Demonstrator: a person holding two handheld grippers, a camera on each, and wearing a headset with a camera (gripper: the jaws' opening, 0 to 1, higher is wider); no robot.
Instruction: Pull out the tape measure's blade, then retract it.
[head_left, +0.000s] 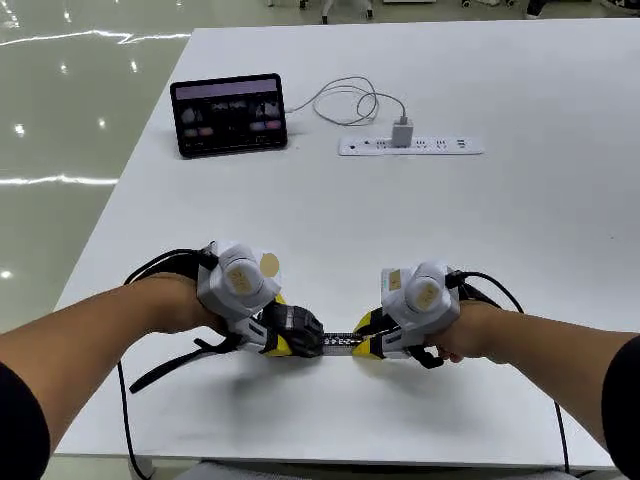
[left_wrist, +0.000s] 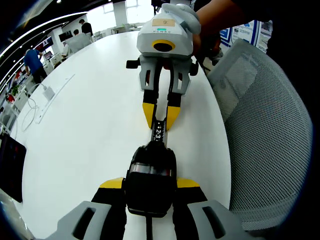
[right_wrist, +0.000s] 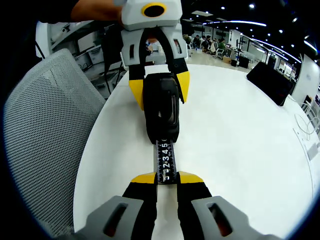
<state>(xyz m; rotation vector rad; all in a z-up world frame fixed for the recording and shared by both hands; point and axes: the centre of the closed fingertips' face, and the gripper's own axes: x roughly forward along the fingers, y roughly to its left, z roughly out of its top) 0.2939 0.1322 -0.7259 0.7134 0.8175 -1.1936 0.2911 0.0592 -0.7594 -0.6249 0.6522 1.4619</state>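
Left tongs (left_wrist: 150, 183) clamp the tape measure (head_left: 296, 330) case by the surface (head_left: 400, 220) near edge, right tongs (right_wrist: 166, 178) pinch the blade (right_wrist: 165, 157) tip - its short exposed length runs straight between them, so pulling means parting the hands sideways.

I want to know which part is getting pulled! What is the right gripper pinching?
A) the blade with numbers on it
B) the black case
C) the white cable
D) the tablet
A: in the right gripper view the right gripper is shut on the numbered blade, a short length of which is out, while the left gripper holds the black case.
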